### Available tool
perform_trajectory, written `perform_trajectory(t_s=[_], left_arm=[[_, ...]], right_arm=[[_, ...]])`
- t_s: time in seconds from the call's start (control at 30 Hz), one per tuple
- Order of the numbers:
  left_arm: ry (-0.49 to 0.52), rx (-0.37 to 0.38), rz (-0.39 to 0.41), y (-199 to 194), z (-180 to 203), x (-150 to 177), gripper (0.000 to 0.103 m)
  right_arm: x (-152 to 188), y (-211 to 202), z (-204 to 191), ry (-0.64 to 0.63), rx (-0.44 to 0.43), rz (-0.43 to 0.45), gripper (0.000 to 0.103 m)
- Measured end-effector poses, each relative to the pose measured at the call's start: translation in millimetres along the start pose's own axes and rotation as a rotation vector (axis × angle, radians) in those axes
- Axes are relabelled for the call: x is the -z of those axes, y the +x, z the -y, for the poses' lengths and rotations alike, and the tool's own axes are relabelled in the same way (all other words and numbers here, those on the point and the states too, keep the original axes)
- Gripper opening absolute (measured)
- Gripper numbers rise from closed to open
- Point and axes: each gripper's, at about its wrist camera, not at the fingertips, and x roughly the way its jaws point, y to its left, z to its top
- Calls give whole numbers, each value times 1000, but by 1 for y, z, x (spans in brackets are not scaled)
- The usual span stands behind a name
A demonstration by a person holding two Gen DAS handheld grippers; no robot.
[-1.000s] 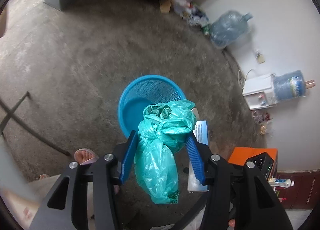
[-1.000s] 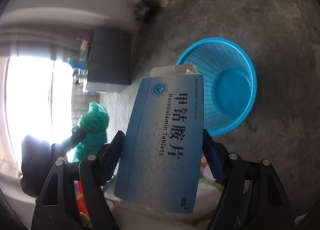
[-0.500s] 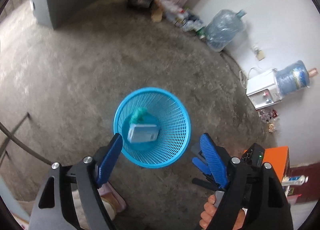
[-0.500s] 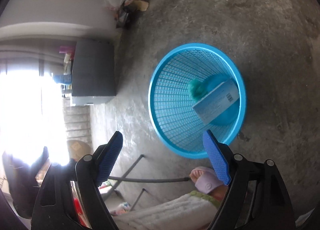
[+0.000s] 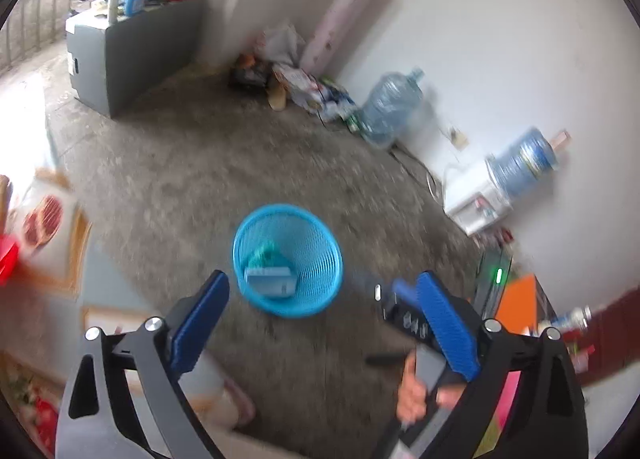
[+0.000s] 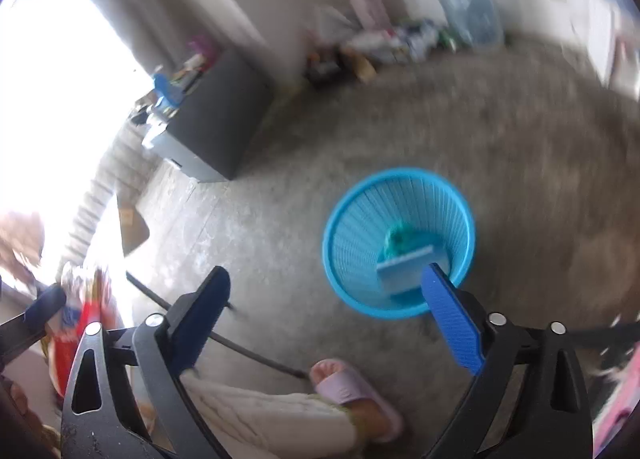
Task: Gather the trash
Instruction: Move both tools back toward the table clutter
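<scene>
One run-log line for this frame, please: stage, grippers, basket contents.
stage: drop done | left gripper: jaws opening, nothing between | right gripper: jaws opening, nothing between | blue basket: holds green bag and box

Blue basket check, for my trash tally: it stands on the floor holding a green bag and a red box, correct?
Not quite: the box is pale blue, not red, as the right wrist view shows. The rest holds: the basket stands on the floor with the green bag inside.

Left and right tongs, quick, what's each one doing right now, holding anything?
Left tongs: jaws opening, nothing between them.
Right tongs: jaws opening, nothing between them.
Green bag and tablet box lie in the blue basket.
</scene>
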Motion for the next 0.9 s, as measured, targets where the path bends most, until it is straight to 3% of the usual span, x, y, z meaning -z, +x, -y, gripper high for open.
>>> perform_trajectory(t_s=[0.1,0.4,0.5,0.63,0.9], left_arm=[[5,-48,33,-42,-8,26,94],[2,-285,317,-161,-38,80,97],[-20,-303,355,-180,-49,85,97],[-47,-243,384,-192,-63,94,97],[-91,-316,453,-215,-88,102,97]], right_arm=[[7,-24,-31,-102,41,68,95],[31,-70,-97,-333,90,223,95],[36,-70,-110,-388,122,247,95],[42,-70,-121,-461,164,274,95],[34,-67,-125,-530,130,245,95]])
